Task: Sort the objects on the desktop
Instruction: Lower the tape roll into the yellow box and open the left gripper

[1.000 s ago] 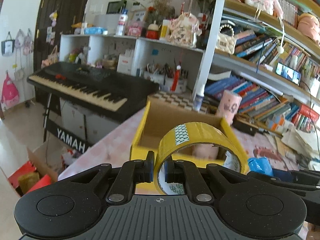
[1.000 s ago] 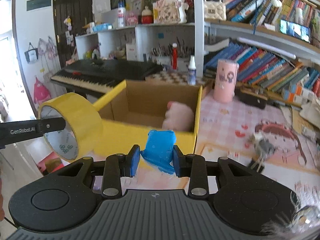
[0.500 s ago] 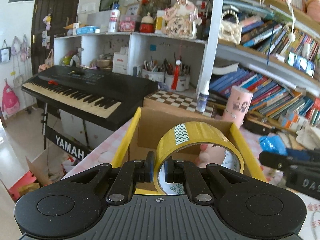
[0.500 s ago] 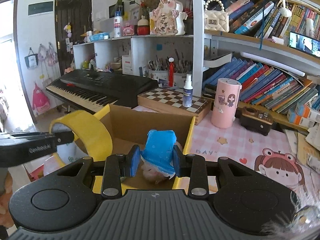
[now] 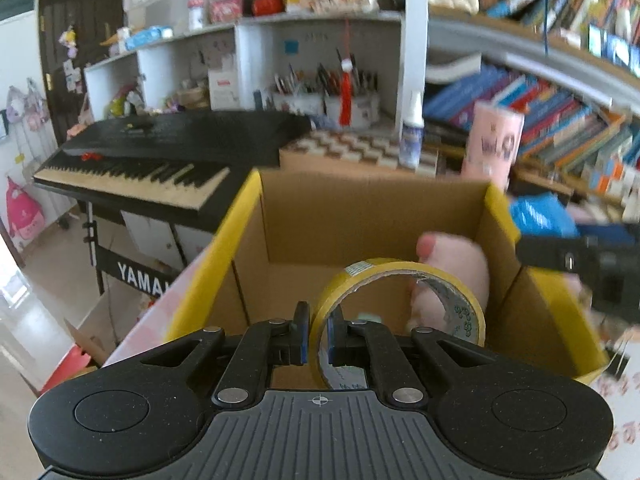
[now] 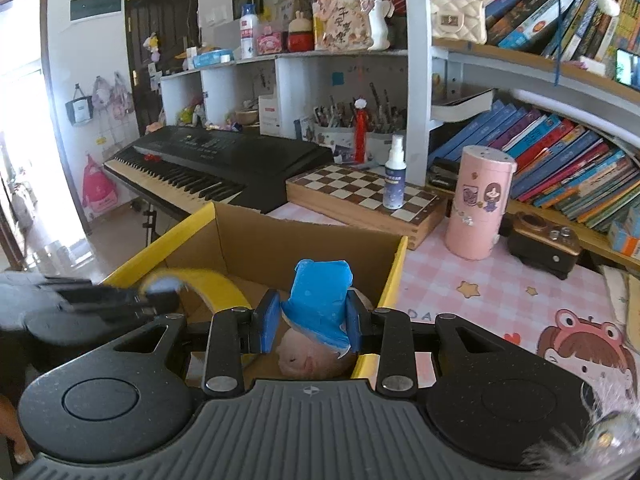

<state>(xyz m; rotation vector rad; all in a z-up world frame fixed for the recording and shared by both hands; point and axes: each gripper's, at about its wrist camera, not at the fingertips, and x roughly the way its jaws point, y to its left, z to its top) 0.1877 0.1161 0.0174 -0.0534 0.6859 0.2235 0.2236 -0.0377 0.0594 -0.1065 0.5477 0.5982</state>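
Note:
My left gripper [image 5: 318,336] is shut on the rim of a yellow tape roll [image 5: 404,280] and holds it over the open cardboard box [image 5: 360,208] with yellow flaps. A pink plush toy [image 5: 452,264] lies inside the box. My right gripper [image 6: 312,320] is shut on a blue packet [image 6: 320,292], above the box's near right corner [image 6: 396,264]. The tape [image 6: 208,284] and left gripper show at the left of the right wrist view. The plush [image 6: 304,356] lies just below the packet.
A chessboard box [image 6: 360,196] with a spray bottle [image 6: 394,176] stands behind the cardboard box. A pink canister [image 6: 478,204] and a brown radio [image 6: 544,240] stand on the pink tablecloth [image 6: 480,292] to the right. A black keyboard [image 6: 208,160] is at the left, bookshelves behind.
Both grippers have moved forward over the box. The tape roll has dropped lower into the box opening. The blue packet now hangs above the plush toy.

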